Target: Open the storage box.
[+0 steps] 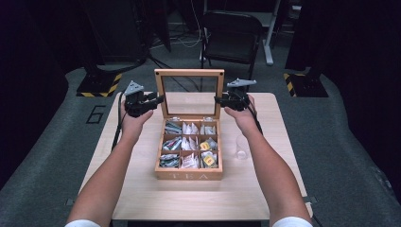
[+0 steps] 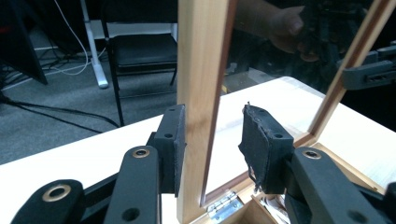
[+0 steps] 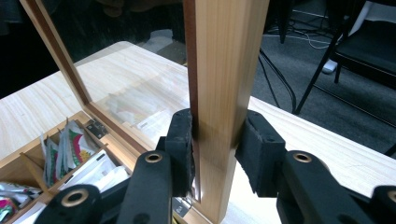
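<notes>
Left gripper straddles the left frame post of the upright glass lid, one pad touching the wood, the other off the glass, so not clamped; its jaws have just been opening a little. Right gripper has its two pads around the lid's right post, the near pad touching, the far one just beside, grip loose. One wooden tea box sits mid-counter, nine compartments with tea bags, one clear glass just right of it.
</notes>
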{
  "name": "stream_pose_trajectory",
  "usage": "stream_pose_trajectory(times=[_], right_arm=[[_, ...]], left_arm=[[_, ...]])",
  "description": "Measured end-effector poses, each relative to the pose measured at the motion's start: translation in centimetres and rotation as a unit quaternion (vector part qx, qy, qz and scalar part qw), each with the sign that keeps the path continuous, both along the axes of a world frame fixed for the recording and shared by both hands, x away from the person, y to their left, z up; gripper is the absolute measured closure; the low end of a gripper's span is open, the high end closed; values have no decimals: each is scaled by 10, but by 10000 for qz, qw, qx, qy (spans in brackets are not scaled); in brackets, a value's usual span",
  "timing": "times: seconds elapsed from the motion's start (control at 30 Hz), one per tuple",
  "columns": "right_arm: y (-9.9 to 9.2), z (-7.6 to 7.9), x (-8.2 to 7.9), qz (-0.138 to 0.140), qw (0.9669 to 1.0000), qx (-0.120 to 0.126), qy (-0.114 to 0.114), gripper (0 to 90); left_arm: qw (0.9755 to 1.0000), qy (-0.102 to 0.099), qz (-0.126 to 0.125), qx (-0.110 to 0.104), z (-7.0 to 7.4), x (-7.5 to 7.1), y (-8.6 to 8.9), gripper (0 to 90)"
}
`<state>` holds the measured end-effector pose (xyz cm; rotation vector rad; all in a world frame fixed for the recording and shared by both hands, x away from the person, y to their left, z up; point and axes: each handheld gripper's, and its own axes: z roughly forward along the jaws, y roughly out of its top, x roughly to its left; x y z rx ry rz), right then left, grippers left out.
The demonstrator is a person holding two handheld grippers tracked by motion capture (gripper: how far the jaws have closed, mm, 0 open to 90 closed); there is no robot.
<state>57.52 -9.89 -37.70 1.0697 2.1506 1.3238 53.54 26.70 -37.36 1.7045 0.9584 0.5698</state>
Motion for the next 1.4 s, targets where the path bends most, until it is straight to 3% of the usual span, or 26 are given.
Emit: stream_pose_trajectory(times=[0.23, 0.47, 1.0, 1.4], right_arm=[[1, 0, 3, -71, 9999, 22, 80, 659], [3, 2, 9, -91, 9998, -109, 157, 657], [5, 0, 18, -249, 9993, -44, 274, 648], [8, -1, 23, -361, 9988, -92, 331, 637]], left_arm=[[9999, 97, -50, 42, 3, -4, -1, 599], [9999, 68, -135, 8, 4, -7, -7, 594], [9997, 79, -221, -41, 8, -12, -6, 591], [9997, 153, -196, -82, 1, -12, -1, 584]])
